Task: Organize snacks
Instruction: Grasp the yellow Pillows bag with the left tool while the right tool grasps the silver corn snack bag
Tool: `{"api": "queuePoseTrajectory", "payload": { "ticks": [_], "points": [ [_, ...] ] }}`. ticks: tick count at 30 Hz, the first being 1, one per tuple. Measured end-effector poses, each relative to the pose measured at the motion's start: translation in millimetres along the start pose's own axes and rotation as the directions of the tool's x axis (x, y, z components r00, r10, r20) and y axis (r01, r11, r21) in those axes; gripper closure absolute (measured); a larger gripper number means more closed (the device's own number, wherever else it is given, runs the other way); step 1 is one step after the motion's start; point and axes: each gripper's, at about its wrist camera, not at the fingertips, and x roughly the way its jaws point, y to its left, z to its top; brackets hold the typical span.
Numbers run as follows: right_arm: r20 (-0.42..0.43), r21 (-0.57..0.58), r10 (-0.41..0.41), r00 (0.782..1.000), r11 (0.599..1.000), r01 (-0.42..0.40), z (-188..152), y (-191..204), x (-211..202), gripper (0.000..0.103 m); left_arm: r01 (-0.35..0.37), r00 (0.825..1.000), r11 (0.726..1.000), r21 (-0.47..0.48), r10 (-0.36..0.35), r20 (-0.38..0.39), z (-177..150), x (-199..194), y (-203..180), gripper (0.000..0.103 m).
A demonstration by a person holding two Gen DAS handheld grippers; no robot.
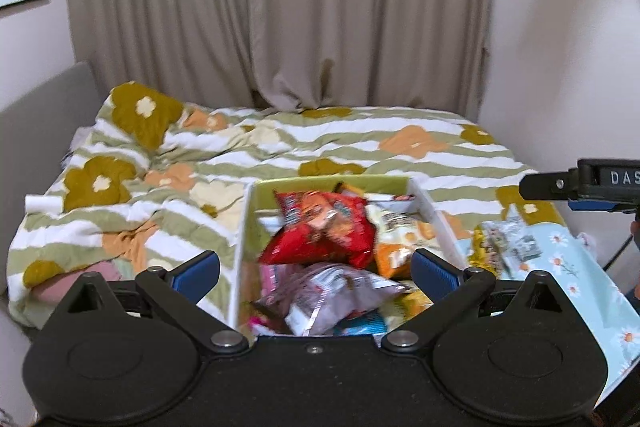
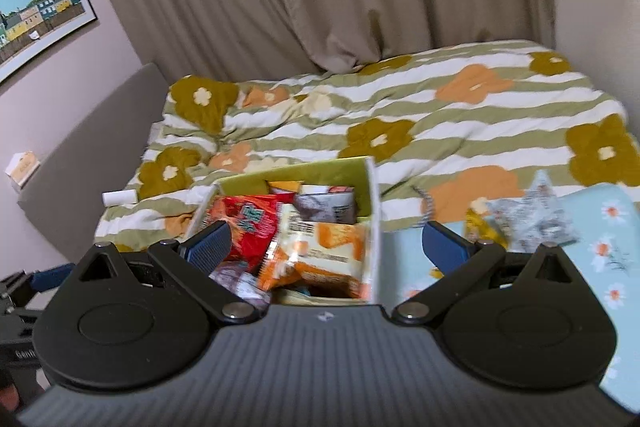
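Blue-padded fingers spread wide on both claws, nothing between them. Right gripper (image 2: 324, 247) hangs over the right wall of the box (image 2: 372, 227); its left finger (image 2: 210, 245) sits over the box contents, its right finger (image 2: 446, 247) over the light blue daisy cloth (image 2: 600, 227) right of the box. Left gripper (image 1: 316, 275) is centred over the box (image 1: 244, 227), above the red bag (image 1: 320, 227) and a pale purple bag (image 1: 340, 291).

Loose packets, one silver (image 2: 532, 219) and one yellow (image 2: 480, 227), lie on the cloth just right of the box, outside it. They sit ahead and to the right of the right gripper, just beyond its right finger. The silver packet's long axis looks roughly across the view, though blur makes that uncertain. In the left view the same packets (image 1: 504, 243) are well right of the left gripper, past the box wall.

Judgement: right gripper is clearly nearer; next move is likely a short shift right and forward, then closing across a packet's short side. Box looks nearly full, with an orange-and-white bag (image 2: 320, 251) on top.
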Motion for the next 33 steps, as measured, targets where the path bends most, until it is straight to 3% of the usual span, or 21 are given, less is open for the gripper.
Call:
{"api": "queuePoseTrajectory", "payload": {
  "ticks": [10, 19, 26, 33],
  "points": [
    [0.055, 0.012, -0.11, 0.992, 0.994, 0.109, 3, -62, -42, 0.0, 0.102, 0.994, 0.993, 0.061, -0.104, 0.037, 14, 3, -66, 0.0],
    [0.019, -0.036, -0.115, 0.993, 0.993, 0.116, 29, -145, -28, 0.0, 0.166, 0.986, 0.979, 0.121, -0.167, 0.0, 29, 51, -159, 0.0],
    [-0.072, -0.068, -0.061, 0.996, 0.996, 0.056, 50, -215, 18, 0.0, 0.149, 0.986, 0.979, 0.142, -0.137, -0.091, 29, 116, -227, 0.0],
    [-0.174, -0.098, 0.01, 0.985, 0.995, -0.027, 57, -267, 79, 0.0, 0.094, 0.977, 0.98, 0.174, -0.058, -0.204, 17, 190, -263, 0.0]
  ]
}}
